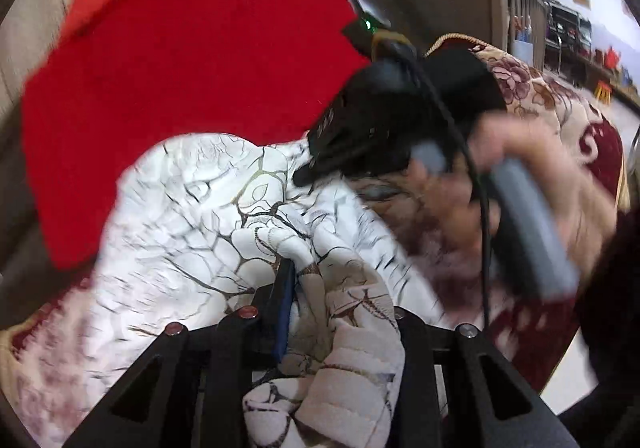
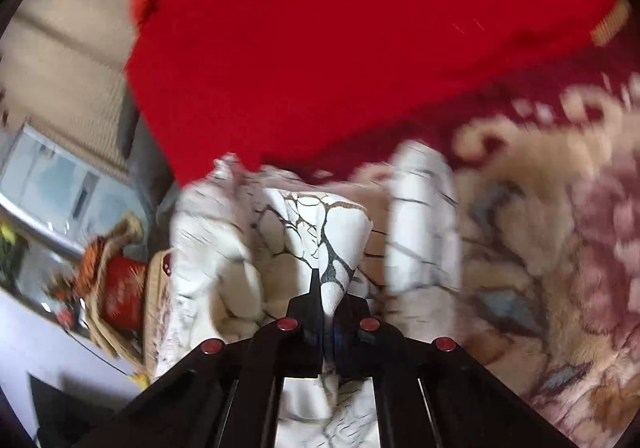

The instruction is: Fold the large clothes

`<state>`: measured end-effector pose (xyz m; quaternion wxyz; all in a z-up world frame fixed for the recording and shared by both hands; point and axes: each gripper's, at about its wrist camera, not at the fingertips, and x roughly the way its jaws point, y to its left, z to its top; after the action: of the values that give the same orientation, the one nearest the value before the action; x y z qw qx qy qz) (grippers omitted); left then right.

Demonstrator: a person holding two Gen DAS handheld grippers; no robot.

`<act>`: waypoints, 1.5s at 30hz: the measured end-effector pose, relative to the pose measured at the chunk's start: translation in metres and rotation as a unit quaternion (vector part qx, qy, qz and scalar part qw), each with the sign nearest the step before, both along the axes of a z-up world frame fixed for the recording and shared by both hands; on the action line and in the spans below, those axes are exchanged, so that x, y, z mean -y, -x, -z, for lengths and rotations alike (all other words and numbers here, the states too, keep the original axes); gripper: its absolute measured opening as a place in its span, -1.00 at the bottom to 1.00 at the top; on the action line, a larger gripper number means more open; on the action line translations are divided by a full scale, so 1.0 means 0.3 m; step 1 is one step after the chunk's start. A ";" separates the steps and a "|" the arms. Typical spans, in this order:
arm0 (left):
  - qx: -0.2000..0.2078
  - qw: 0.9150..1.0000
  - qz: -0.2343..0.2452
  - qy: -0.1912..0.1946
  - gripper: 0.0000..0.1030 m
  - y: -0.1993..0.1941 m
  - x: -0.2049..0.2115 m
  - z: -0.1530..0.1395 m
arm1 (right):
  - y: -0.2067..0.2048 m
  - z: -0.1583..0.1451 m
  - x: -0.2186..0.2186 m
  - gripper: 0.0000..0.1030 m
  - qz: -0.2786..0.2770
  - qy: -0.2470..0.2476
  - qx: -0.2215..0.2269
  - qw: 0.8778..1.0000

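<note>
A white garment with a dark branching print [image 1: 208, 215] lies bunched on a floral maroon and cream bedspread [image 1: 560, 115]. My left gripper [image 1: 304, 288] is shut on a thick fold of this garment, which spills back over the jaws. In the left wrist view the right gripper [image 1: 360, 143] is a black body held by a hand at the garment's far edge. In the right wrist view my right gripper [image 2: 330, 296] is shut on a raised peak of the white garment [image 2: 320, 232]. The frames are blurred by motion.
A flat red cloth [image 1: 180, 67] lies on the bedspread just beyond the white garment, and it also shows in the right wrist view [image 2: 340, 47]. The bedspread [image 2: 540, 228] fills the right. A red pot with orange decoration [image 2: 116, 288] stands off the bed's left edge.
</note>
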<state>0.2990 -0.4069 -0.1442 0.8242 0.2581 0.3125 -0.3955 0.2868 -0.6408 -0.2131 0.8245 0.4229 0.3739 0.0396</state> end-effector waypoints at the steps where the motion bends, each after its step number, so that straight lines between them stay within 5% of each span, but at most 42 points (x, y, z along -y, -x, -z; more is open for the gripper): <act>1: -0.002 1.000 0.004 -0.008 -0.48 -0.004 0.033 0.020 | -0.004 0.050 0.014 -0.94 0.004 -0.015 -0.010 1.000; 6: 0.003 0.999 0.033 -0.036 -0.39 0.010 0.055 0.068 | 0.016 0.168 0.067 -0.90 0.012 -0.115 0.014 0.993; 8: 0.000 0.999 0.036 -0.032 -0.06 0.030 0.024 0.035 | 0.038 0.180 0.080 -0.77 0.015 -0.141 0.028 0.990; 9: -0.009 0.998 0.047 -0.027 0.20 0.051 0.009 0.017 | 0.055 0.179 0.087 -0.58 0.005 -0.158 0.033 0.987; 10: -0.033 0.997 0.071 -0.013 0.68 0.071 -0.020 -0.016 | 0.073 0.175 0.096 -0.40 0.008 -0.160 0.035 0.986; 11: -0.038 0.996 0.080 -0.004 0.77 0.096 -0.046 -0.044 | 0.096 0.171 0.113 -0.32 0.011 -0.163 0.038 0.986; 13: -0.033 0.996 0.085 0.009 0.77 0.133 -0.107 -0.097 | 0.145 0.140 0.128 0.31 0.022 -0.166 0.049 0.985; 14: -0.043 0.995 0.089 0.029 0.77 0.152 -0.159 -0.140 | 0.184 0.110 0.130 0.32 0.038 -0.158 0.060 0.985; 16: -0.054 0.993 0.077 0.066 0.77 0.160 -0.254 -0.201 | 0.246 0.051 0.135 0.32 0.056 -0.132 0.073 0.987; 20: -0.024 0.994 -0.031 0.101 0.77 0.056 -0.488 -0.267 | 0.334 -0.109 0.076 0.32 0.062 -0.074 0.112 0.989; 24: -0.018 0.984 -0.142 0.107 0.77 -0.132 -0.666 -0.207 | 0.361 -0.236 -0.057 0.32 0.021 -0.043 0.145 0.988; 29: -0.149 0.956 -0.198 0.155 0.78 -0.304 -0.745 0.012 | 0.242 -0.282 -0.219 0.32 0.001 -0.006 0.130 0.991; 34: -0.197 0.932 -0.199 0.228 0.78 -0.285 -0.764 0.130 | 0.067 -0.158 -0.317 0.32 -0.021 -0.014 0.061 0.998; 35: -0.205 0.932 -0.193 0.229 0.76 -0.281 -0.755 0.137 | 0.029 -0.143 -0.340 0.26 -0.027 -0.003 0.055 0.998; 37: -0.208 0.934 -0.180 0.227 0.76 -0.298 -0.736 0.137 | -0.018 -0.146 -0.405 -0.75 -0.048 0.047 0.053 0.996; 40: -0.218 0.939 -0.137 0.227 0.73 -0.266 -0.661 0.126 | -0.022 -0.162 -0.445 -0.80 -0.034 0.105 0.029 0.993; 43: -0.166 0.959 -0.107 0.201 0.73 -0.200 -0.521 0.098 | 0.045 -0.202 -0.402 -0.81 0.006 0.133 0.032 0.991; 45: -0.145 0.965 -0.101 0.195 0.74 -0.171 -0.458 0.083 | 0.078 -0.202 -0.354 -0.82 0.021 0.147 0.027 0.989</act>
<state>0.3504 -0.2695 -0.1692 0.8402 -0.0010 0.3702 -0.3963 0.2633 -0.5345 -0.1526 0.8879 0.3040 0.3446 -0.0219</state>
